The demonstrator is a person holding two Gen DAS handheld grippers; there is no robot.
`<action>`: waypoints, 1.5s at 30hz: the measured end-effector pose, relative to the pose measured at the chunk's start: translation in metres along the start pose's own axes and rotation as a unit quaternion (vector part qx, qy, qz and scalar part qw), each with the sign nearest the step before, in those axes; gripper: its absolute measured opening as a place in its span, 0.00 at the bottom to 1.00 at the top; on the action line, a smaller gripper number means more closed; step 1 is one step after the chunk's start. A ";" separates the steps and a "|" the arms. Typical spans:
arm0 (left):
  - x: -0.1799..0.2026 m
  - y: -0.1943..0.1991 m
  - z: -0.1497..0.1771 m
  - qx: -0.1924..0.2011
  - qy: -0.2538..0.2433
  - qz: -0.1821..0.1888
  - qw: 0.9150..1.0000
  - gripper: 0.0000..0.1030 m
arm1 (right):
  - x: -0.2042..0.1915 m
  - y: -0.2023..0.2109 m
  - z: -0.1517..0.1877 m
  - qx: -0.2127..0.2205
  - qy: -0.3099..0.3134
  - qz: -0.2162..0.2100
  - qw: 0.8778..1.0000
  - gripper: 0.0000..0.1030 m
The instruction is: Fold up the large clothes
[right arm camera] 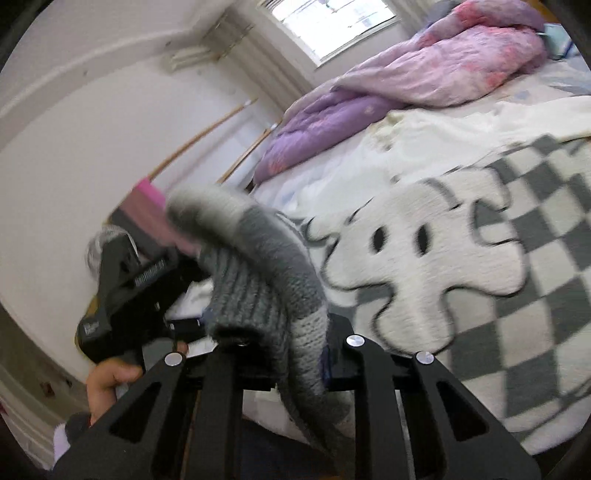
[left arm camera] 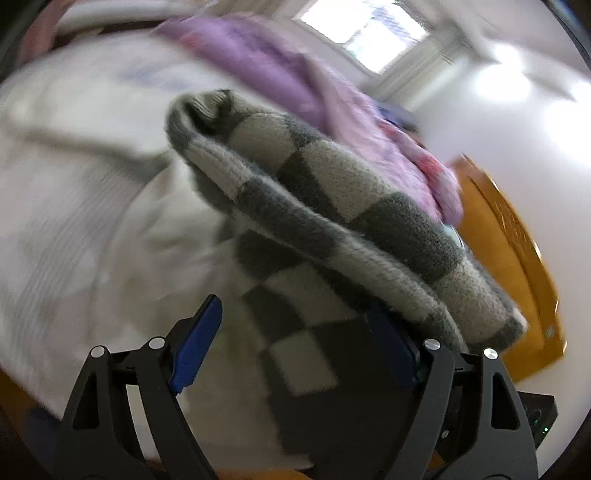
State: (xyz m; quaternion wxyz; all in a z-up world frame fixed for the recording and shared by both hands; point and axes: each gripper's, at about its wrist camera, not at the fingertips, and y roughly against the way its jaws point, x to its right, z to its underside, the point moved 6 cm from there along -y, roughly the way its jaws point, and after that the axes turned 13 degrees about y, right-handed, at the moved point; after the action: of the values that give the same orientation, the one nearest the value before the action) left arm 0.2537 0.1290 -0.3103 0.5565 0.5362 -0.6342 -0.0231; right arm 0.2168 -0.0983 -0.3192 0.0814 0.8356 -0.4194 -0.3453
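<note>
Grey-and-cream checked knit fills your left wrist view: the sweater (left arm camera: 332, 206) has a sleeve arching up from the lower right over the bed (left arm camera: 74, 166), its ribbed cuff hanging open at the top. Your left gripper (left arm camera: 295, 343) stands with its blue pads (left arm camera: 195, 350) wide apart; the sleeve drapes over the right-hand finger, so nothing is pinched between them. A purple quilt (left arm camera: 280, 74) lies beyond the sleeve, a window (left arm camera: 369, 33) sits above it, and a wooden bed frame (left arm camera: 509, 251) shows at the right. Much of this view is blurred.

In your right wrist view, the sweater's body lies spread on the bed (right arm camera: 332, 177), showing a white cartoon face among the checks. Your right gripper (right arm camera: 280, 354) is closed on a grey sleeve (right arm camera: 258, 258), which rises from between the fingers and curls left. Your left hand (right arm camera: 110, 384) holds the other gripper's black body at the lower left. The quilt (right arm camera: 406, 85) is heaped at the far side under the window (right arm camera: 332, 22).
</note>
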 end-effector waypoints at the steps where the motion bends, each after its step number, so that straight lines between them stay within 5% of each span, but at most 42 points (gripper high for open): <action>1: 0.018 -0.006 0.004 -0.002 -0.017 0.007 1.000 0.78 | 0.008 0.011 -0.003 0.012 -0.013 0.001 1.000 0.15; 7: 0.117 -0.052 0.040 -0.050 -0.082 0.070 0.993 0.79 | 0.070 0.081 -0.012 0.085 -0.092 0.034 0.992 0.14; 12: 0.159 -0.073 0.072 -0.084 -0.116 0.113 0.983 0.80 | 0.129 0.116 0.012 0.107 -0.156 0.093 0.978 0.14; 16: 0.146 -0.091 0.083 -0.100 -0.126 0.082 0.984 0.80 | 0.167 0.127 0.051 0.095 -0.218 0.135 0.962 0.14; 21: 0.090 -0.124 0.087 -0.123 -0.091 -0.003 0.988 0.80 | 0.203 0.118 0.089 0.049 -0.281 0.140 0.948 0.16; 24: 0.072 -0.144 0.102 -0.145 -0.089 -0.052 0.984 0.81 | 0.199 0.120 0.083 0.025 -0.258 0.134 0.956 0.20; 31: 0.070 -0.135 0.105 -0.140 -0.111 -0.076 0.981 0.85 | 0.177 0.153 0.070 -0.025 -0.209 0.148 0.966 0.23; 37: 0.122 -0.092 0.100 -0.120 -0.169 -0.021 0.978 0.83 | 0.143 0.191 0.039 -0.003 -0.103 0.183 0.978 0.23; 40: 0.155 -0.087 0.093 -0.140 -0.176 0.030 0.974 0.83 | 0.139 0.172 0.017 -0.012 -0.067 0.174 0.982 0.21; 43: 0.183 -0.092 0.090 -0.136 -0.224 0.027 0.965 0.83 | 0.146 0.136 0.001 -0.035 -0.054 0.156 0.986 0.07; 45: 0.206 -0.110 0.093 -0.149 -0.258 0.026 0.954 0.82 | 0.153 0.110 0.000 -0.068 -0.050 0.155 0.984 0.06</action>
State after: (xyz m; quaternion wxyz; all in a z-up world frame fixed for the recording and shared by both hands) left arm 0.2979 -0.1155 -0.2744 0.4477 0.4061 -0.7595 -0.2402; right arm 0.2083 -0.2837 -0.3499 0.1693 0.7350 -0.5229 -0.3971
